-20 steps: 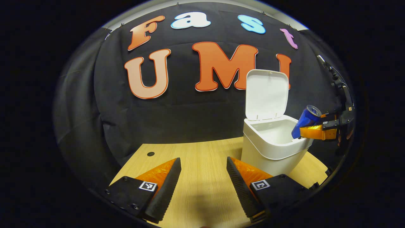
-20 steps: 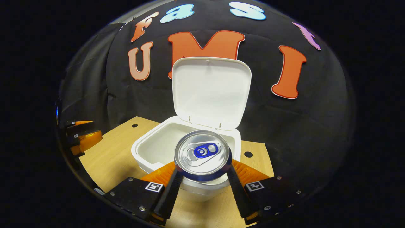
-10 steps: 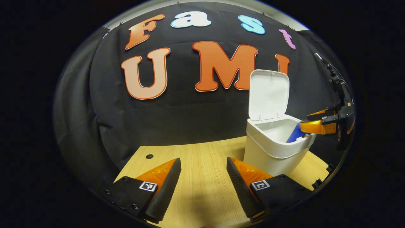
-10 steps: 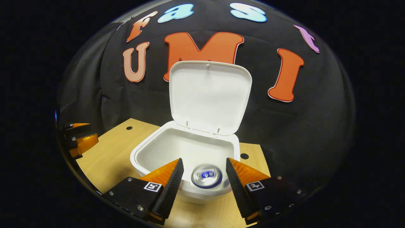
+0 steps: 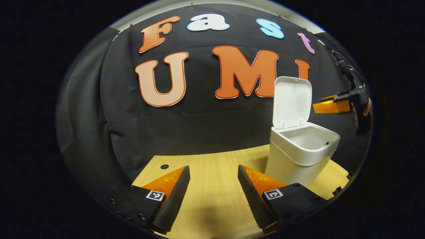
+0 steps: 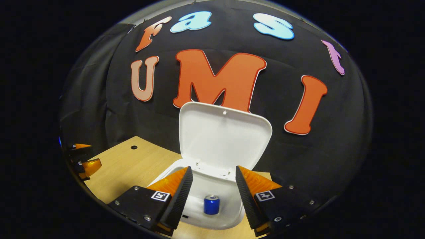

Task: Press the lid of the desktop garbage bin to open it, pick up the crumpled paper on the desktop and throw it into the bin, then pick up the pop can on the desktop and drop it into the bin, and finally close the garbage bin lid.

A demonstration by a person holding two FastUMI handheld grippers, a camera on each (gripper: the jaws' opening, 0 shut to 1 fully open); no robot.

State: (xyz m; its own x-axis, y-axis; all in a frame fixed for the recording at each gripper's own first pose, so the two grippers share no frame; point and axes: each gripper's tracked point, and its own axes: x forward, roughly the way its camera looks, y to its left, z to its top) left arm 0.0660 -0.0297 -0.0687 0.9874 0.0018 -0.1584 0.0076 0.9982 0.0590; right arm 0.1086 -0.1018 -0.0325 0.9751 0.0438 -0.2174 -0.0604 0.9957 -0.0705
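Left gripper view: your left gripper (image 5: pixel 212 186) hangs over the tabletop (image 5: pixel 212 166), fingers apart, empty; bin (image 5: pixel 300 152) at right w/ lid (image 5: pixel 292 101) up, right gripper (image 5: pixel 327 106) above it. Right gripper view: your right gripper (image 6: pixel 212 187) spread, empty, over the open bin (image 6: pixel 229 219); pop can (image 6: pixel 211 204) upright inside.

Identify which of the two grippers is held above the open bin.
The right gripper: it hangs over the bin, looking down on the can inside. The left gripper sits low over the table, beside the bin.
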